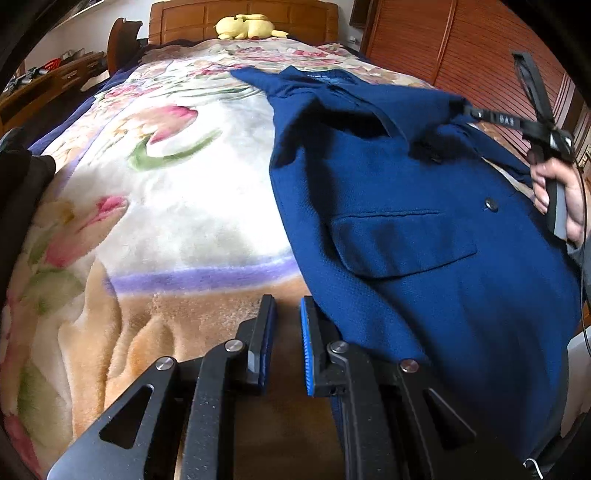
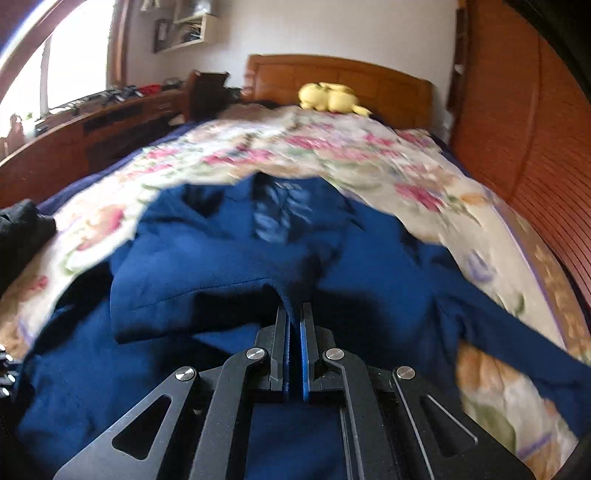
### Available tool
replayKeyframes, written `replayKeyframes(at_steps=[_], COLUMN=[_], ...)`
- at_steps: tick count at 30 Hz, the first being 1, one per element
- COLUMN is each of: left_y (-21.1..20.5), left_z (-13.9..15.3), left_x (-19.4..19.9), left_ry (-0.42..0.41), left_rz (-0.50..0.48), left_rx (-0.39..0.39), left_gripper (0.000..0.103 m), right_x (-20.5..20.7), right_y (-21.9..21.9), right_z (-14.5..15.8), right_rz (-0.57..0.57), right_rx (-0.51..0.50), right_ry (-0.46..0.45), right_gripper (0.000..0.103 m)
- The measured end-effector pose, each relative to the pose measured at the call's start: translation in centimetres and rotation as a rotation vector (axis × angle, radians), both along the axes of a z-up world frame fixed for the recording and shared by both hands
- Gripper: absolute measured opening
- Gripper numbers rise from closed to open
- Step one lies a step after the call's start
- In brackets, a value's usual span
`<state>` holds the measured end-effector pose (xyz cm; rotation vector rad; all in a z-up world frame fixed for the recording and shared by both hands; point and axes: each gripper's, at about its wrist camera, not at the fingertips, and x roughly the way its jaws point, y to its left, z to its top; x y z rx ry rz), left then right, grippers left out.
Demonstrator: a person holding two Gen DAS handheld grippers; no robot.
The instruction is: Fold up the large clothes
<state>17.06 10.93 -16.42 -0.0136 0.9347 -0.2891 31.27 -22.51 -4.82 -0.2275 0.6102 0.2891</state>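
One blue coat (image 1: 424,229) on blanket (image 1: 177,206) | left jaws parted, empty | right jaws pinch coat

Both views are aimed low and close along the bed (image 1: 166,206) toward the headboard (image 2: 340,79); the blue coat (image 1: 424,229) is shared.

The large blue wool coat (image 1: 424,236) is lying on the floral fleece blanket (image 1: 177,206), right of centre; the yellow plush toy (image 1: 245,26) is sitting behind it by the wooden headboard (image 1: 192,20).
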Motion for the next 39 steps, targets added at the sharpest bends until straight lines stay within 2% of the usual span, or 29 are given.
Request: replayKeyframes(at_steps=[3, 5, 10, 11, 13, 14, 15, 17, 20, 22, 26, 30, 31, 33, 39], left_y=[-0.1, -0.2, -0.4, -0.4, -0.6, -0.5, -0.5, -0.1, 0.4, 0.8, 1.2, 0.8, 0.7, 0.3, -1.6], left_z=[0.0, 0.0, 0.3, 0.4, 0.6, 0.7, 0.9, 1.3, 1.9, 2.3, 3.5, 4.7, 4.9, 5.4, 6.2], left_x=[0.0, -0.1, -0.4, -0.5, -0.8, -0.9, -1.0, -1.2, -1.2, -1.1, -1.4, -1.6, -1.5, -1.4, -1.0], left_ry=[-0.006, -0.011, -0.015, -0.016, -0.018, -0.016, -0.015, -0.011, -0.015, -0.021, -0.049, -0.087, -0.093, -0.102, -0.134], left_rz=[0.007, 0.014, 0.039, 0.043, 0.049, 0.052, 0.054, 0.060, 0.075, 0.102, 0.116, 0.108, 0.108, 0.104, 0.095], left_rx=[0.022, 0.037, 0.058, 0.066, 0.092, 0.099, 0.103, 0.099, 0.090, 0.110, 0.095, 0.111, 0.109, 0.103, 0.105], left_gripper=[0.013, 0.013, 0.013, 0.013, 0.013, 0.013, 0.013, 0.013, 0.013, 0.013, 0.013, 0.013, 0.013, 0.013, 0.013], right_x=[-0.1, -0.4, -2.4, -3.0, -3.3, -3.7, -4.0, -4.2, -3.7, -2.4, -0.6, 0.4, 0.5, 0.6, -1.2], right_y=[-0.6, -0.8, 0.5, 0.7, 0.5, 1.0, 1.5, 2.6, 5.0, 6.7, 9.4, 10.8, 10.8, 10.4, 6.1], right_z=[-1.4, -1.8, -1.3, -0.9, -0.5, -0.2, 0.0, -0.2, -1.5, -3.1, -6.0, -7.7, -7.7, -7.7, -3.3], right_rz=[-0.022, 0.006, 0.052, 0.071, 0.092, 0.107, 0.140, 0.195, 0.289, 0.308, 0.371, 0.386, 0.382, 0.360, 0.281], right_rx=[-0.011, 0.006, -0.050, -0.041, -0.029, -0.025, -0.014, -0.007, -0.024, -0.063, -0.095, -0.173, -0.172, -0.176, -0.046], right_ry=[0.048, 0.100, 0.037, 0.026, 0.002, -0.007, -0.009, -0.008, 0.026, 0.080, 0.209, 0.230, 0.224, 0.189, 0.056], right_gripper=[0.004, 0.004, 0.007, 0.012, 0.030, 0.046, 0.054, 0.059, 0.061, 0.061, 0.061, 0.061, 0.058, 0.013, 0.008])
